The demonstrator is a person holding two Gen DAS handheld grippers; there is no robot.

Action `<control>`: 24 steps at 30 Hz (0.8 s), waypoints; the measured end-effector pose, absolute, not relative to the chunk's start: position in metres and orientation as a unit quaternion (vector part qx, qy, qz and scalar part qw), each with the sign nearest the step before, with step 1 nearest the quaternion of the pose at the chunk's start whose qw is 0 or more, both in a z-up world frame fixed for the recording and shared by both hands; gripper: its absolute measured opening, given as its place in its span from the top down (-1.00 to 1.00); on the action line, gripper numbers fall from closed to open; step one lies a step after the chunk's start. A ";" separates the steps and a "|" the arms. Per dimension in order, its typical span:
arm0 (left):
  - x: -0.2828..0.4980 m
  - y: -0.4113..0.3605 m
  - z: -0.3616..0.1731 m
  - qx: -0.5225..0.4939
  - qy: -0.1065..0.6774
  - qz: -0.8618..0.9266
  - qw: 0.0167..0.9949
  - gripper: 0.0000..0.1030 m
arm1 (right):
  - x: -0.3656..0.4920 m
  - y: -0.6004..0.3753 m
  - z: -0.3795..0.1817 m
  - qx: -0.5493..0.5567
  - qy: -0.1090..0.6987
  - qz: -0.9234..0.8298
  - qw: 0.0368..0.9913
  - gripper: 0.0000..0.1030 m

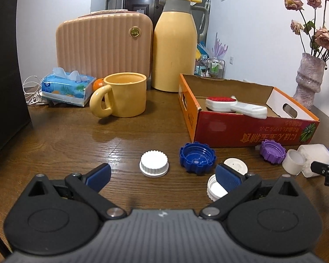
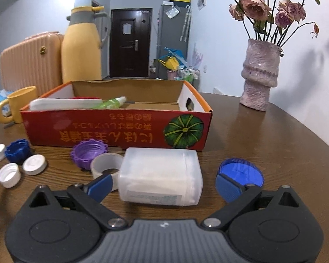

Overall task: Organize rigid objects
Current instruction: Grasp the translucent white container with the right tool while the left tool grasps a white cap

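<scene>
My left gripper (image 1: 162,175) hangs open low over the wooden table, with a white ribbed cap (image 1: 154,163) just ahead between its fingers, untouched. A dark blue cap (image 1: 197,160), two white caps (image 1: 235,165) (image 1: 216,188) and a purple cap (image 1: 272,152) lie to its right. My right gripper (image 2: 164,185) is open around a translucent plastic jar (image 2: 162,175) lying on its side; its pads stand apart from the jar. A blue see-through lid (image 2: 241,171) lies behind the right finger. The red cardboard box (image 2: 120,131) holds a white brush (image 2: 65,104) and a green tube (image 2: 111,103).
A yellow mug (image 1: 122,97), yellow thermos (image 1: 175,43), pink ribbed case (image 1: 103,46) and tissue pack (image 1: 68,87) stand at the back left. A vase of dried roses (image 2: 260,74) stands at the back right. A dark object (image 1: 6,76) borders the left.
</scene>
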State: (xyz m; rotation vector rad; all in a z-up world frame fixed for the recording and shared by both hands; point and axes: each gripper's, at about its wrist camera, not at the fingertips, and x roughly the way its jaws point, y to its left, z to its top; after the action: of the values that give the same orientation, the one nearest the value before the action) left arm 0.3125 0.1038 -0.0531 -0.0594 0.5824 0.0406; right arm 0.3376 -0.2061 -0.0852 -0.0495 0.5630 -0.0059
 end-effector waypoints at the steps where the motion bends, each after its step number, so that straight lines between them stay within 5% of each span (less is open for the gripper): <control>1: 0.313 0.104 -0.054 -0.029 0.289 0.020 0.957 -1.00 | 0.340 -0.206 -0.086 -0.026 0.281 -0.009 0.959 -0.89; 12: 0.321 0.107 -0.059 -0.026 0.301 0.028 0.953 -1.00 | 0.378 -0.205 -0.096 -0.026 0.317 0.001 0.948 -0.59; 24: 0.339 0.115 -0.069 -0.025 0.316 0.037 0.948 -1.00 | 0.350 -0.205 -0.083 -0.023 0.259 0.021 0.965 -0.59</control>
State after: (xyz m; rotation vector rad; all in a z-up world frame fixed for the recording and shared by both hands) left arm 0.3389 0.1153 -0.0688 -0.0509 0.6423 0.0753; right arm 0.3504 -0.2046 -0.0833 -0.0469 0.5243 0.0429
